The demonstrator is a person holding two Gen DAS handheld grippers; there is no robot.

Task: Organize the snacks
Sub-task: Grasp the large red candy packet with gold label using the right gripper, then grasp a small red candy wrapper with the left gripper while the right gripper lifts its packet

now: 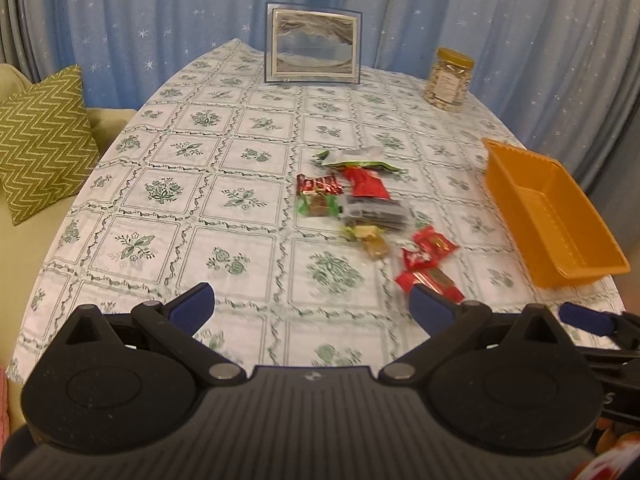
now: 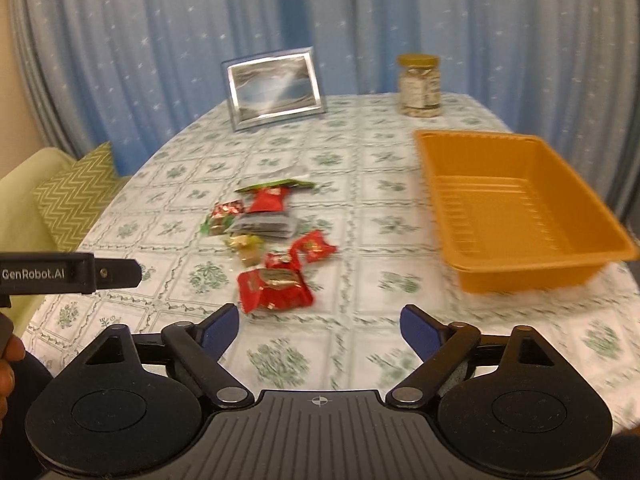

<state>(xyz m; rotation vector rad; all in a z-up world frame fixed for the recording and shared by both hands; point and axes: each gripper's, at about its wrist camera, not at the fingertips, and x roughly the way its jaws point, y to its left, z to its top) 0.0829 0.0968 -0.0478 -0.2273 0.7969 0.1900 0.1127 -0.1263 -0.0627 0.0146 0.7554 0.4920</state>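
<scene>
Hovering wide open and empty over near bench [image 2: 352, 332] edge: right tool [image 2: 320, 330], left tool [image 1: 312, 304] likewise. Lying just ahead-left of right tool, nearest red wrapped snack [image 2: 274, 290], long axis crosswise. Sitting well right of snack pile [image 2: 264, 232], empty orange tray [image 2: 520, 216]. Judging right tool nearer.

Glossy crinkled red foil snack wrappers [image 2: 275, 289], smooth shiny orange plastic rectangular tray [image 2: 516, 216], matt white-and-green floral cloth tablecloth [image 1: 224, 200], clear plastic nut jar [image 1: 449, 80] gleaming faintly
</scene>
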